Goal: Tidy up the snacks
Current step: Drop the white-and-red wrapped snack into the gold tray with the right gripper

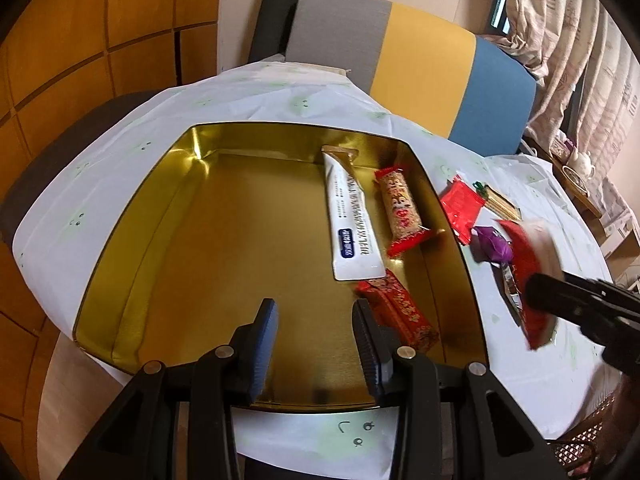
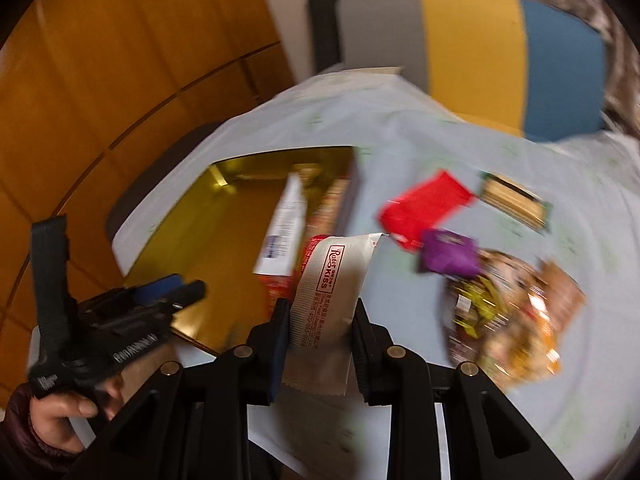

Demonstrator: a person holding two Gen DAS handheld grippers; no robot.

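A gold tin (image 1: 132, 216) lies on the white tablecloth. It holds a white tube packet (image 1: 352, 220), a red-and-gold bar (image 1: 400, 208) and a red patterned bar (image 1: 400, 312). My left gripper (image 1: 315, 308) hovers over the tin's near edge, open, nothing between its fingers. In the right wrist view my right gripper (image 2: 320, 308) is shut on a silver packet with red print (image 2: 332, 280), held above the cloth just right of the tin (image 2: 192, 232). The left wrist view shows that gripper (image 1: 560, 300) and its blurred red-and-white packet (image 1: 528, 252) at the right.
Loose on the cloth right of the tin lie a red packet (image 2: 424, 204), a purple candy (image 2: 450, 254) and a green-and-gold packet (image 2: 514, 200). A large colourful bag (image 2: 512, 316) lies nearer. A grey, yellow and blue chair (image 1: 420, 68) stands behind the table.
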